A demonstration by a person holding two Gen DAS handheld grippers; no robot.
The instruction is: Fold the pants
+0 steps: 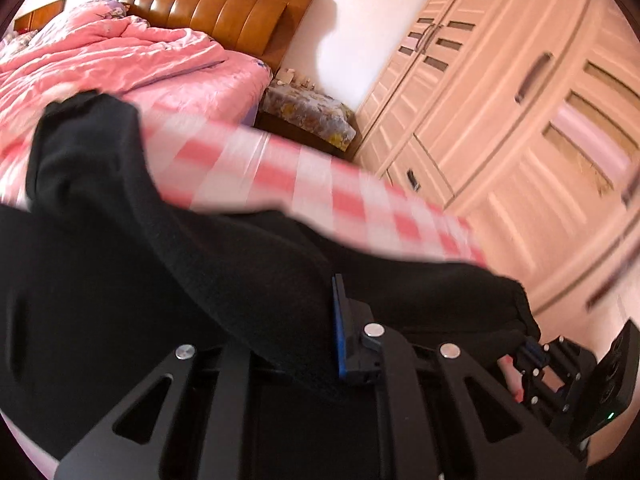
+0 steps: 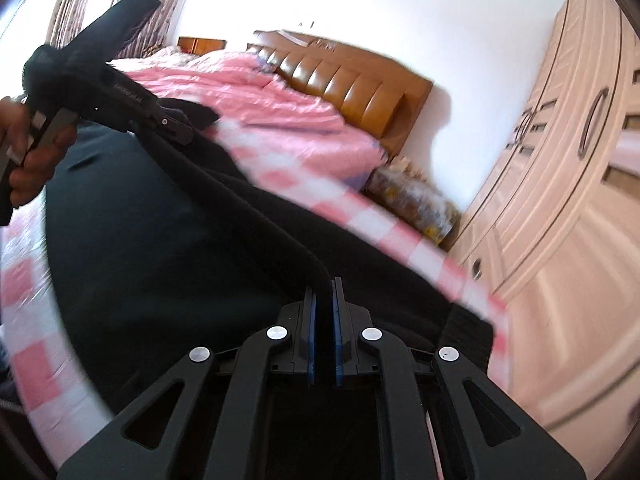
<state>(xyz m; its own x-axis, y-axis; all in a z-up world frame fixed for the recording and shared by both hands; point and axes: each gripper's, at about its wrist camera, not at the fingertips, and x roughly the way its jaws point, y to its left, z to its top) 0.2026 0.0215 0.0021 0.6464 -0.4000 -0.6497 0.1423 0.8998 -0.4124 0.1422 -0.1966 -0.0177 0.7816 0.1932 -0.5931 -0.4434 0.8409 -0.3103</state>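
Note:
Black pants (image 1: 120, 280) lie spread on a pink-and-white checked bed sheet (image 1: 256, 168). My left gripper (image 1: 325, 300) is shut on a raised fold of the pants. The fabric hides its left finger, and only the blue pad (image 1: 339, 332) of the right finger shows. In the right wrist view the pants (image 2: 180, 260) stretch from the left gripper (image 2: 176, 130), held by a hand (image 2: 32, 160) at upper left, down to my right gripper (image 2: 325, 286), which is shut on their edge. My right gripper (image 1: 534, 356) also shows at the lower right of the left wrist view, gripping the pants' edge.
A rumpled pink quilt (image 1: 120, 52) lies at the bed's far end, against a brown wooden headboard (image 1: 208, 4). A nightstand under a flowered cloth (image 1: 308, 112) stands beside the bed. A pale wardrobe (image 1: 520, 120) fills the right side, close to the bed's edge.

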